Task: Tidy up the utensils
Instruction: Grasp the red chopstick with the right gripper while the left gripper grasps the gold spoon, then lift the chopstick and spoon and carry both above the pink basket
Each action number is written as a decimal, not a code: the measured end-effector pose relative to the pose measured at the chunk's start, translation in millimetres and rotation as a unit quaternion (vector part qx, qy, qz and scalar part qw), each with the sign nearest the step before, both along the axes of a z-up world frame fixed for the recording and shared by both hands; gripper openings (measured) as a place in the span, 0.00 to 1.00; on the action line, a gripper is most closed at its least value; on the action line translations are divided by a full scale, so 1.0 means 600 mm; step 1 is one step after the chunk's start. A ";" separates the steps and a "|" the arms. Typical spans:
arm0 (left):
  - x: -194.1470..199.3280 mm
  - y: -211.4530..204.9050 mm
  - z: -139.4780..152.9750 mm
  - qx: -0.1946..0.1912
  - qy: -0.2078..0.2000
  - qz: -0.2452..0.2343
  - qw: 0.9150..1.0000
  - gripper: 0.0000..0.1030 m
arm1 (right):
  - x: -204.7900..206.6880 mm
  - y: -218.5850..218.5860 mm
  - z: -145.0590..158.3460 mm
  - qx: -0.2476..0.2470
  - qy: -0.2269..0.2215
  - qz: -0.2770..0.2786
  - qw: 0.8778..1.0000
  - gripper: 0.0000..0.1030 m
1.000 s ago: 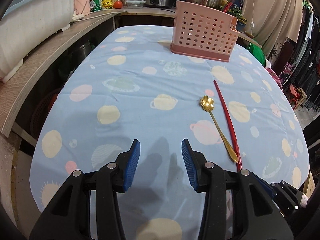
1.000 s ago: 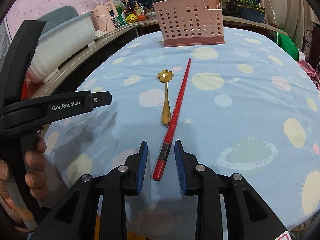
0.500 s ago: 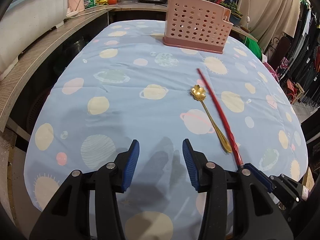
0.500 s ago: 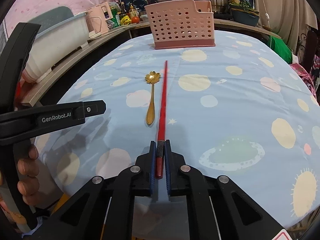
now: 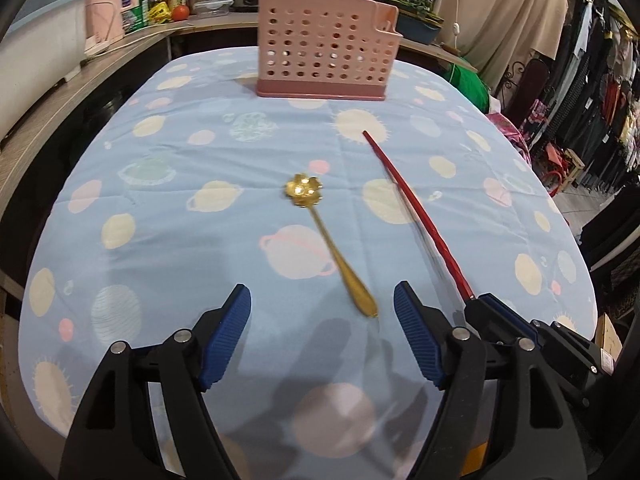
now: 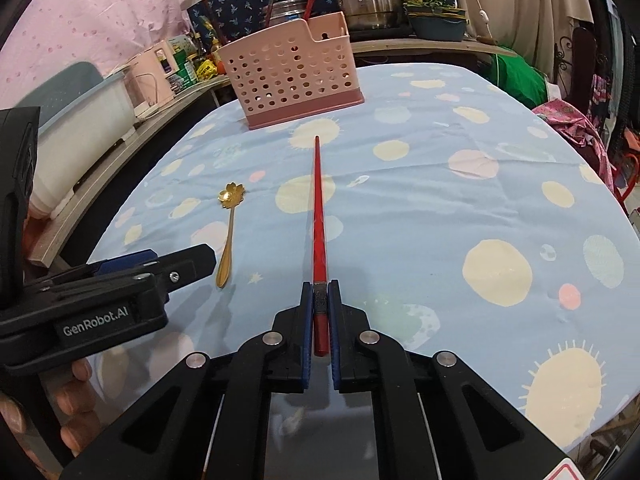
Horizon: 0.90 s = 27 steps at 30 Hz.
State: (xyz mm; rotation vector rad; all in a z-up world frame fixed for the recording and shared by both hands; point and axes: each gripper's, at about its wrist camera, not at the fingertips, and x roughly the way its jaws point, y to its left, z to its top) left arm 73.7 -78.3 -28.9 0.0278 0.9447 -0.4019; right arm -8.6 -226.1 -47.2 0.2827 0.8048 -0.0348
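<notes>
**Right gripper has the red chopstick, left one spread wide at the gold spoon**

Nearest the right wrist camera, the right gripper (image 6: pixel 320 304) is pinching the thick end of the red chopstick (image 6: pixel 319 216), blue pads pressed flat on both sides of it. The stick runs straight away from the jaws toward the far end of the bench (image 6: pixel 460 240), and in the left wrist view it looks blurred along its length.

The left gripper (image 5: pixel 322 308) sits just beside it, and its jaws have just been opening. They're spread wide now with nothing clamped. The handle tip of the gold spoon (image 5: pixel 328 240) lies on the cloth right around the gap between the blue fingertips (image 5: pixel 230 320), closer to the right-hand pad, not touching either as far as I can tell. The spoon is flat on the blue planet-print cloth, flower-shaped bowl pointing away, near the chopstick but apart from it.

A few fingers of the hand (image 6: pixel 70 408) holding the left gripper show at the edge of the right view.

At the far end of the bench stands the pink perforated utensil basket (image 5: pixel 326 56), upright, well apart from both utensils.
</notes>
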 end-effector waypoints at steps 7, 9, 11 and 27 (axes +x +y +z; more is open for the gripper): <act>0.007 -0.032 -0.028 0.021 0.005 -0.002 1.000 0.58 | -0.003 -0.012 -0.007 0.010 0.003 -0.007 1.000 0.07; 0.006 -0.032 -0.029 0.024 0.002 0.001 1.000 0.53 | -0.003 -0.014 -0.010 0.013 0.004 -0.008 1.000 0.07; 0.005 -0.032 -0.028 0.030 -0.003 0.002 1.000 0.42 | -0.003 -0.016 -0.012 0.017 0.005 -0.008 1.000 0.07; 0.002 0.005 -0.006 0.006 0.022 0.008 1.000 0.10 | -0.011 -0.024 0.008 0.025 -0.010 -0.010 1.000 0.07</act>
